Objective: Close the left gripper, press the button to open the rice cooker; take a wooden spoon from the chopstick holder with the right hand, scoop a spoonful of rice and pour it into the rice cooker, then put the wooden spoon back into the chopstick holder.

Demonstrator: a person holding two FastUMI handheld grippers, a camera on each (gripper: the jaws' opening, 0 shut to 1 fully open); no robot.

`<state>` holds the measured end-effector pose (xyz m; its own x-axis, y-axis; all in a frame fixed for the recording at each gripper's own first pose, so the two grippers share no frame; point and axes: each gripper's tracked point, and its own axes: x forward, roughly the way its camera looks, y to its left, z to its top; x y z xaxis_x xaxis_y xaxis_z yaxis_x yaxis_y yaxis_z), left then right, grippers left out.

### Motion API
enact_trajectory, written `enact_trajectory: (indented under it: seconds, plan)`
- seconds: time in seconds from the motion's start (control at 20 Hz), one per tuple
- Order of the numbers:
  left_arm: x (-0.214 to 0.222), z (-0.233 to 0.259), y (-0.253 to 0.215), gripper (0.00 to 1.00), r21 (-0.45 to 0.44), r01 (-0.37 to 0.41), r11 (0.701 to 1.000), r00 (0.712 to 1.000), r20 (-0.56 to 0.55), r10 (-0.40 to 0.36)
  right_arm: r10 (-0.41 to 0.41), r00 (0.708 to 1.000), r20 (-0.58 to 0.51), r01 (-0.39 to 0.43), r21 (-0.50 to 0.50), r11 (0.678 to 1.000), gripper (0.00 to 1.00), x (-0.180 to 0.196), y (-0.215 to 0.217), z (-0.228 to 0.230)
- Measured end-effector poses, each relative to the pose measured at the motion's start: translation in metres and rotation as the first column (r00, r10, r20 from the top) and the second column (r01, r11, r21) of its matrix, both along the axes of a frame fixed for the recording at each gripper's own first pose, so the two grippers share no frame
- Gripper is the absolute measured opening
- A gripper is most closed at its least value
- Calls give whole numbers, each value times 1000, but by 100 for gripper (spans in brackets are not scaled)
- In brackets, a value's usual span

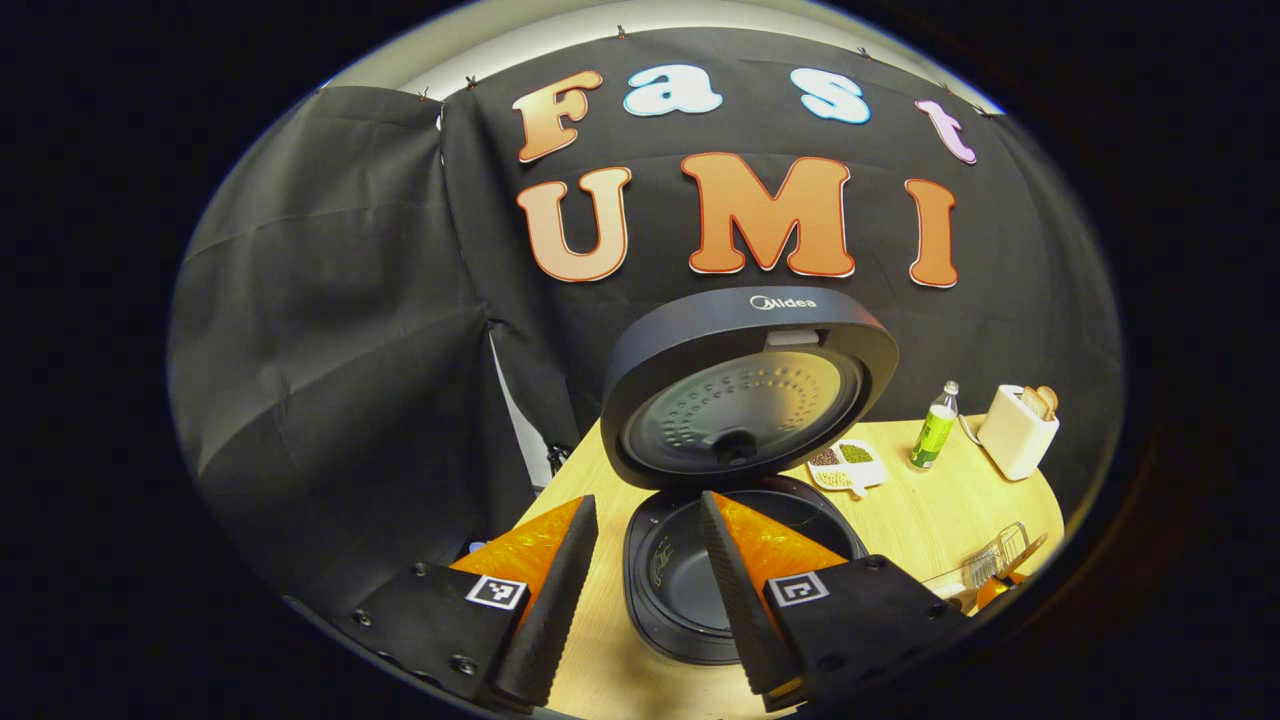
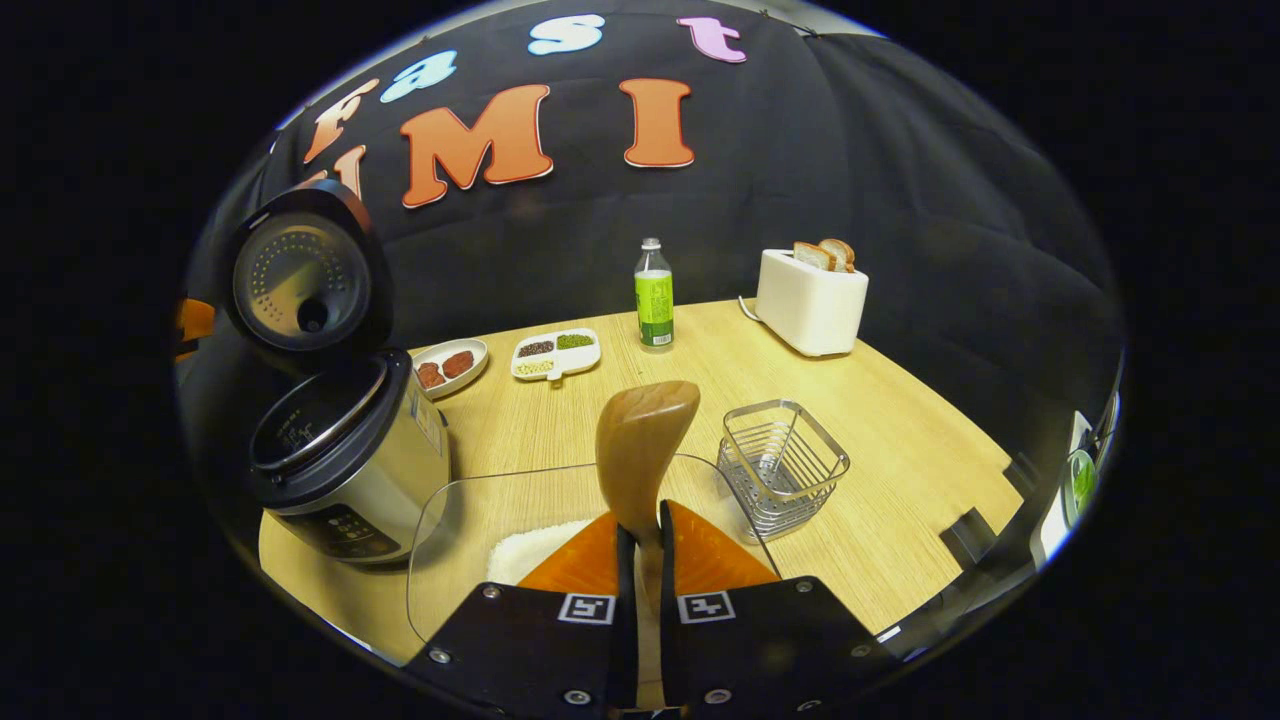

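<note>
Rising from the right gripper [image 2: 640, 535], the wooden spoon [image 2: 642, 450] stands clamped upright.

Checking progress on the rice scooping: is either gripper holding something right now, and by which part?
The right gripper is shut on the wooden spoon, gripping its handle just below the bowl. The left gripper is open and holds nothing.

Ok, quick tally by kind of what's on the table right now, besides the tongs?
Rice cooker, lid up: 1
Wooden spoon, held in the right tongs: 1
Wire chopstick holder: 1
Clear tub with rice: 1
Dishes: 2, small plate and divided dish
Bottle: 1
Toaster: 1
Total: 8
</note>
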<state>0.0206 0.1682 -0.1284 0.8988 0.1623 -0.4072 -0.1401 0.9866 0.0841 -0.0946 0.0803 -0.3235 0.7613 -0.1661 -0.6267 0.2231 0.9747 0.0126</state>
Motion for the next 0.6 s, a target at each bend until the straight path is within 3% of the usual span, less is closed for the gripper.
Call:
enact_trajectory:
  seconds: [0.1,0.2,0.3,0.6]
  plan:
    - [-1,1,2,73,0,-4,1000,1000,2,4,0,1000,-14,0,24,1000,9,-1,7,-1]
    - [-1,0,4,68,0,-8,1000,1000,2,8,-12,1000,-28,14,69,998,9,1,11,-3]
    - [-3,0,9,70,3,-13,1000,1000,-3,13,-28,999,-42,33,126,992,9,2,16,-4]
    - [-4,0,21,68,4,-36,999,999,-6,36,-65,994,-85,88,314,945,9,6,36,-8]
